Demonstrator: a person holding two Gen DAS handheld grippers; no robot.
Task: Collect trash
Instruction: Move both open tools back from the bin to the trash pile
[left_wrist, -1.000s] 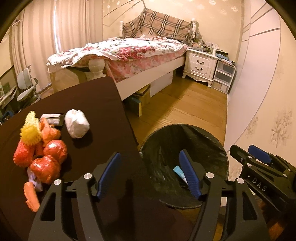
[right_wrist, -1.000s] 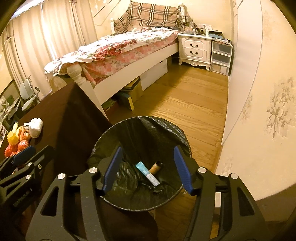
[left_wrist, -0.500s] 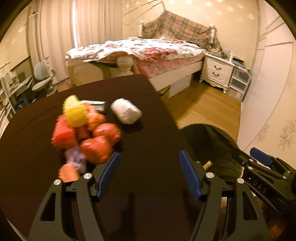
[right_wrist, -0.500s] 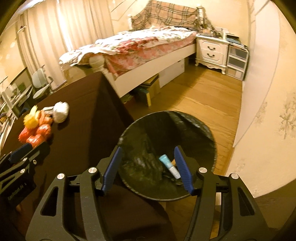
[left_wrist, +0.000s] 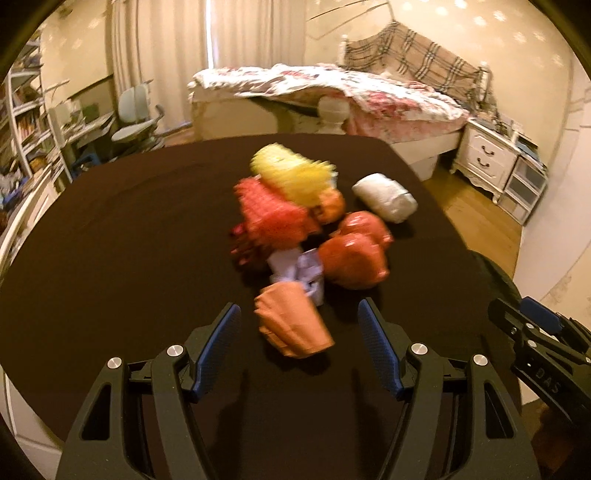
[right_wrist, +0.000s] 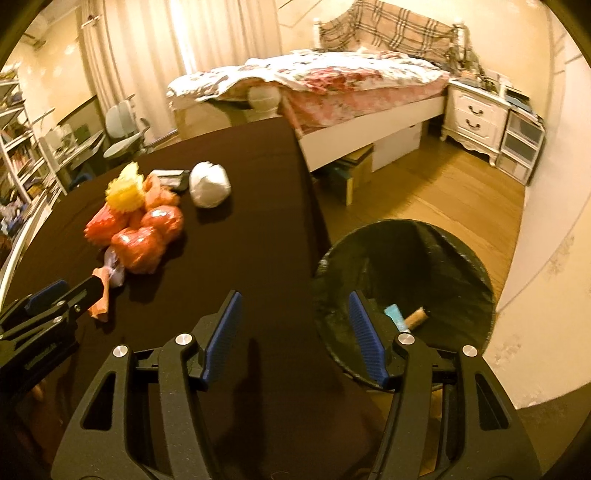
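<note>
Hovering over the dark worktop (left_wrist: 129, 240), the left hand-held gripper (left_wrist: 299, 343) is gaping wide and empty just short of an orange crumpled wrapper (left_wrist: 291, 321) in the trash pile (left_wrist: 314, 225); the right hand-held gripper (right_wrist: 295, 328) is standing apart, empty, beside the bin (right_wrist: 461, 258)

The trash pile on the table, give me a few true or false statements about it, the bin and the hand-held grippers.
1. The left hand-held gripper is open, with nothing clamped. True.
2. The white wad lies inside the bin. False: it lies on the dark table.
3. The bin already holds a light blue tube. True.
4. The right hand-held gripper grips an orange wrapper. False: it is empty; the wrapper lies before the left one.
</note>
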